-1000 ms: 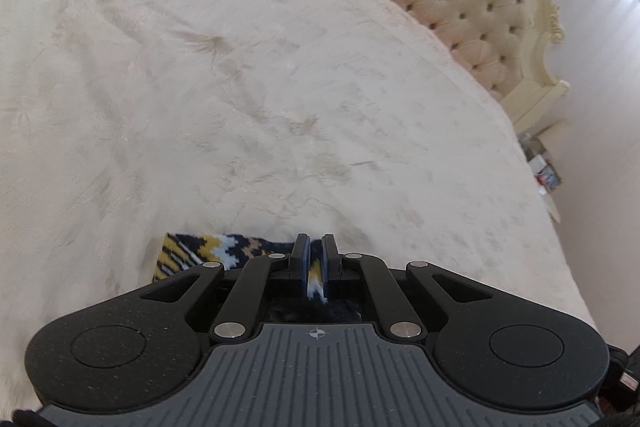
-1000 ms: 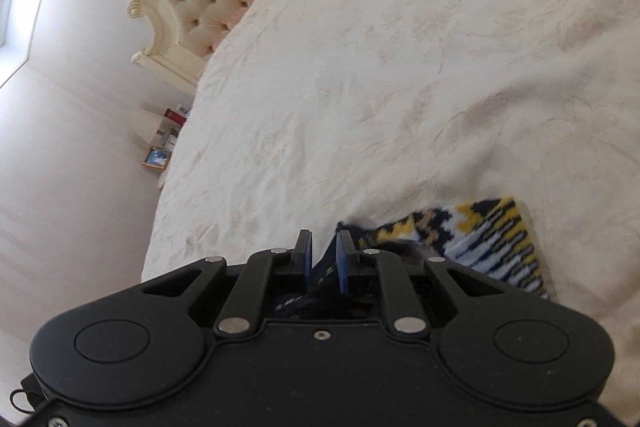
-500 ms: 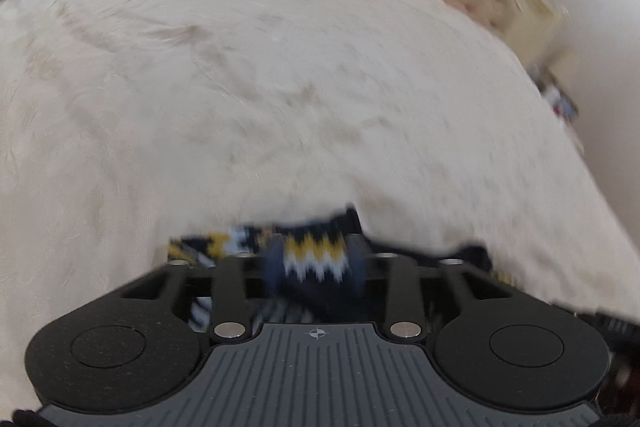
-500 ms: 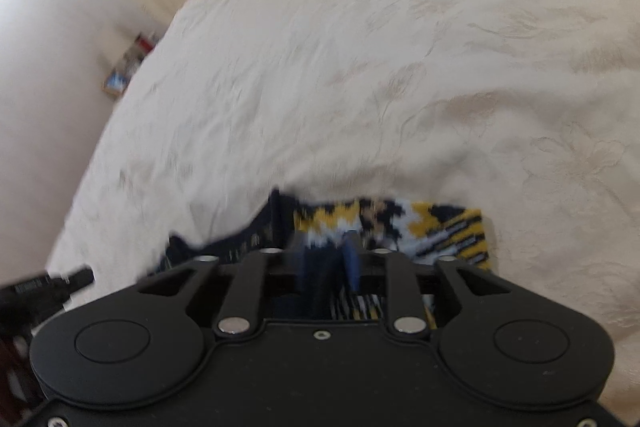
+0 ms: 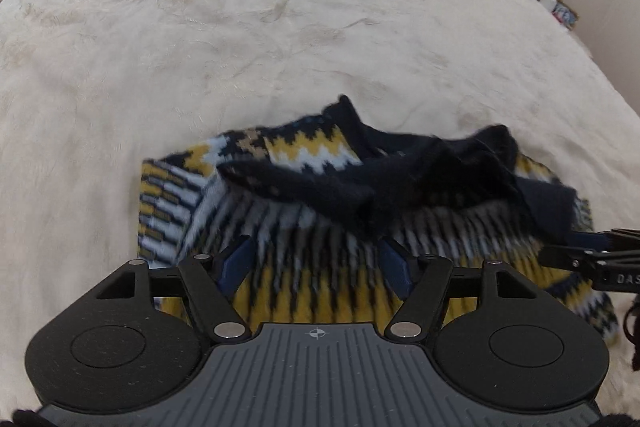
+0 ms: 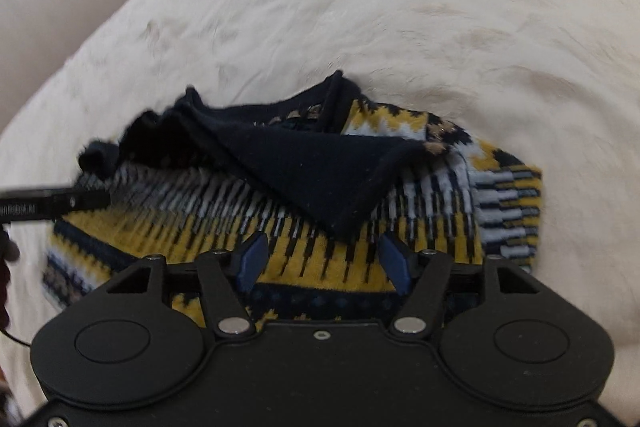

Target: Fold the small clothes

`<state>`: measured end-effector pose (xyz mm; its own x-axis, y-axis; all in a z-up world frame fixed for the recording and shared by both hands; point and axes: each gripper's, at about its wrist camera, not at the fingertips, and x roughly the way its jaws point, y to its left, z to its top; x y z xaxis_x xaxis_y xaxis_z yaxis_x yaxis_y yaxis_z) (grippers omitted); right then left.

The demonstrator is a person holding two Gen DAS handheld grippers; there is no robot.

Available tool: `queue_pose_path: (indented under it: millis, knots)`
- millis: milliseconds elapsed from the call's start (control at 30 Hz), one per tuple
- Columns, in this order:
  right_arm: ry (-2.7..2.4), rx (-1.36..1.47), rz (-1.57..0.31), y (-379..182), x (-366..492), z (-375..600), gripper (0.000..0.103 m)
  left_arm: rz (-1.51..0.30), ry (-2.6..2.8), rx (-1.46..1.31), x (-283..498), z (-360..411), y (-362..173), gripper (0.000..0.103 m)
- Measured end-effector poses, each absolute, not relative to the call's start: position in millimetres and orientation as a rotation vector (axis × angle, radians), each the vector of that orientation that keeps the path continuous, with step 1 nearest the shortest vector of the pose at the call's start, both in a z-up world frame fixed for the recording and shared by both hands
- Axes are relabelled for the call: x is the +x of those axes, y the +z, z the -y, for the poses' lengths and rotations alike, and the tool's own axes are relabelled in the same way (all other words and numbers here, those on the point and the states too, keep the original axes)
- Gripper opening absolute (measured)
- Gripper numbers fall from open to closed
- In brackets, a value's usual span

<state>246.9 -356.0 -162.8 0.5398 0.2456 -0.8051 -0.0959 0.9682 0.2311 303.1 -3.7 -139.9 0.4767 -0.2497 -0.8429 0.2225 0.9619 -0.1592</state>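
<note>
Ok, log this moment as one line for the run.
stage: fold laid | left gripper: open, over sweater | right gripper: open, over sweater | sweater: on bed cover, dark flap folded over

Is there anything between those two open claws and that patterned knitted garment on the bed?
Nothing visible. The left gripper and right gripper both hang with jaws apart right over the yellow and navy knitted garment. It lies loosely folded on the cream bedspread, navy flap turned over on top.

We look down from both wrist cameras, close above the same patterned sweater (image 5: pixel 304 227) (image 6: pixel 320 227) on the bed (image 5: pixel 240 27) (image 6: pixel 440 7).
</note>
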Motion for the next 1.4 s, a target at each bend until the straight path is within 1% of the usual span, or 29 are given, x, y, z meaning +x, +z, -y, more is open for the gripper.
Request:
queue_pose_path:
  millis: [133, 200, 300, 467, 600, 800, 933, 1000, 1200, 1300, 1400]
  knots:
    - [0.203, 0.143, -0.974, -163.9, 273.3, 361.7, 0.068, -1.024, -0.265, -0.007, 330.8, 5.5, -144.0, 0.066]
    - [0.196, 0.146, -0.966, -161.7, 287.9, 367.4, 0.071, -1.02, -0.254, -0.004, 344.8, 5.6, -144.7, 0.066]
    - [0.191, 0.172, -0.958, -158.2, 303.3, 376.2, 0.072, -1.0, -0.226, 0.004, 360.7, 5.3, -143.0, 0.066]
    - [0.16, 0.217, -0.926, -152.3, 310.7, 385.2, 0.073, -0.985, -0.182, -0.005, 374.6, 0.9, -134.3, 0.066]
    - [0.106, 0.29, -0.884, -144.4, 307.0, 395.5, 0.076, -0.975, -0.181, -0.022, 367.7, -1.5, -122.4, 0.066]
    - [0.081, 0.287, -0.861, -137.8, 290.2, 395.2, 0.076, -1.02, -0.21, -0.066, 343.5, 4.2, -116.8, 0.068]
    - [0.11, 0.211, -0.878, -137.9, 280.0, 380.3, 0.077, -1.053, -0.259, -0.073, 326.5, 17.3, -121.6, 0.068]
    - [0.127, 0.171, -0.885, -139.7, 277.3, 372.1, 0.081, -1.074, -0.274, -0.065, 320.8, 24.5, -126.8, 0.068]
    - [0.156, 0.14, -0.928, -150.3, 280.8, 363.1, 0.081, -1.121, -0.307, -0.001, 306.7, 46.6, -144.7, 0.068]
    - [0.138, 0.15, -0.947, -154.7, 285.1, 365.8, 0.081, -1.135, -0.308, 0.055, 304.1, 59.7, -153.7, 0.071]
    - [0.121, 0.169, -0.952, -156.6, 281.2, 371.4, 0.081, -1.147, -0.292, 0.126, 305.7, 68.8, -166.3, 0.075]
